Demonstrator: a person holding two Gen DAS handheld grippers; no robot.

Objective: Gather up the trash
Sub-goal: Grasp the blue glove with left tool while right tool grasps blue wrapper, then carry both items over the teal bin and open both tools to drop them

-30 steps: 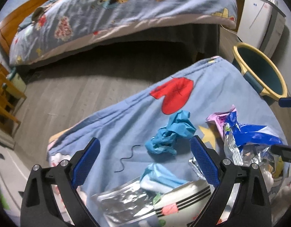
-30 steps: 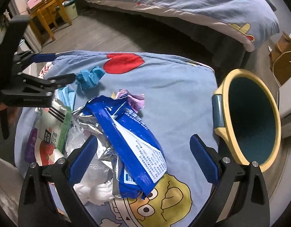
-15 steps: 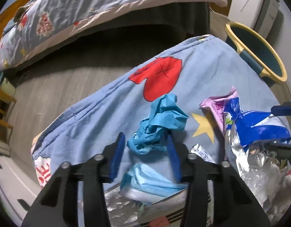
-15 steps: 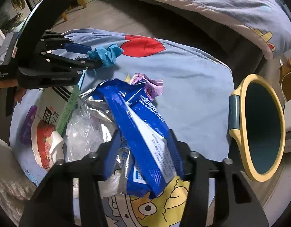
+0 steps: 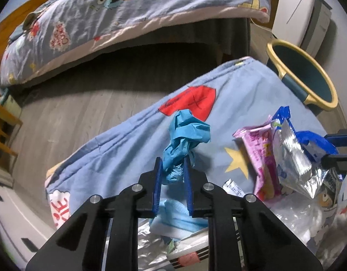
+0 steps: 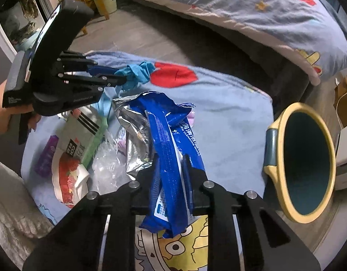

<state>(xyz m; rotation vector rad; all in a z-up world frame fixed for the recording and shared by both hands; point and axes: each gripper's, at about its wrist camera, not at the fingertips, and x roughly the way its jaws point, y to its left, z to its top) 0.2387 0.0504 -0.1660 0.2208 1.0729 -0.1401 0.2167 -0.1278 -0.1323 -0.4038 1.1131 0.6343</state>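
My left gripper [image 5: 172, 166] is clamped on the crumpled blue glove [image 5: 184, 140], which sticks up out of the two blue pads and hangs clear of the blue cartoon cloth [image 5: 119, 149] that covers the counter. In the right wrist view the same gripper [image 6: 119, 80] shows from the side at the far left of the cloth, the glove [image 6: 137, 74] bunched at its tip, just beside the red heart print [image 6: 173, 78].

Below and behind the left gripper lie a folded blue face mask [image 5: 175, 216] and a flat foil wrapper [image 5: 150, 246]. Further toward the middle, a carton with a strawberry picture [image 6: 76, 149] rests on the cloth beside a purple packet [image 6: 47, 155] and a heap of clear plastic film [image 6: 108, 169]. A pink snack wrapper [image 5: 261, 155] lies just beside the yellow star print [image 5: 236, 162].

My right gripper [image 6: 171, 164] is closed tight on the blue wet-wipes pack [image 6: 171, 149], which runs lengthwise between the pads, its silver lining [image 6: 132, 122] flaring at the far end.

At the right, off the edge of the counter, stands the yellow-rimmed trash bin [image 6: 304, 167], its dark teal mouth open toward me; the bin [image 5: 304, 76] also shows in the left view.
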